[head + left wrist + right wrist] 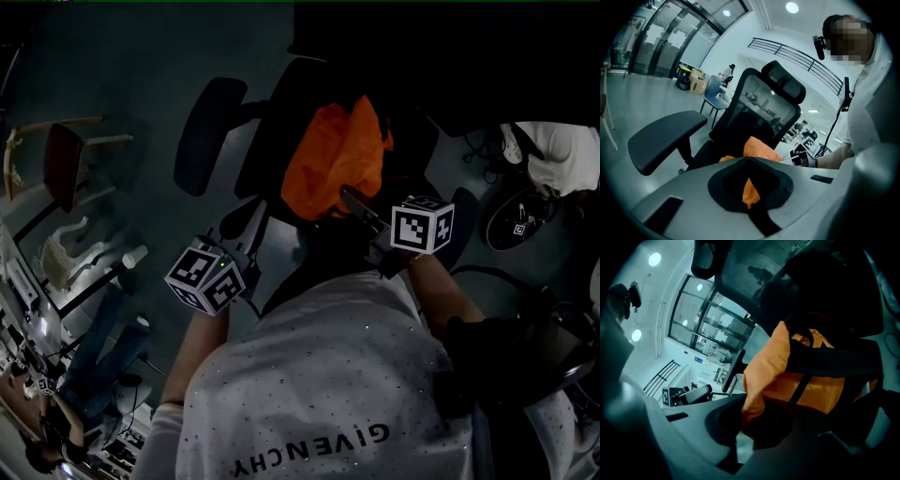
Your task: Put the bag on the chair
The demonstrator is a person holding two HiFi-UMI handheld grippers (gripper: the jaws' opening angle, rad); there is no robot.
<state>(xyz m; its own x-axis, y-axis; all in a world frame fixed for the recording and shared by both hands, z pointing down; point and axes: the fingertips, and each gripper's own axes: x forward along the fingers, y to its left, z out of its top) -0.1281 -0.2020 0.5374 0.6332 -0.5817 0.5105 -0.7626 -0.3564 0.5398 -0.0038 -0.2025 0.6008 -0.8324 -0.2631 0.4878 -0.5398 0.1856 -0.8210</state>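
Note:
The orange bag [333,159] with dark straps lies on the seat of a black office chair [208,131], leaning against its mesh back. My left gripper [262,217] comes in from the bag's lower left, and my right gripper [354,200] from its lower right. In the left gripper view the jaws [750,188] are shut on a fold of the orange bag [759,149], in front of the chair back [764,108] and armrest [665,136]. In the right gripper view the jaws [747,422] pinch a corner of the bag [787,376], whose black strap [834,357] crosses it.
A wooden chair with a red seat [66,164] and a white plastic chair [70,248] stand to the left. A seated person [103,356] is at the lower left. Cables and a round base [520,220] lie to the right. A blue chair [715,91] and boxes [696,79] stand farther off.

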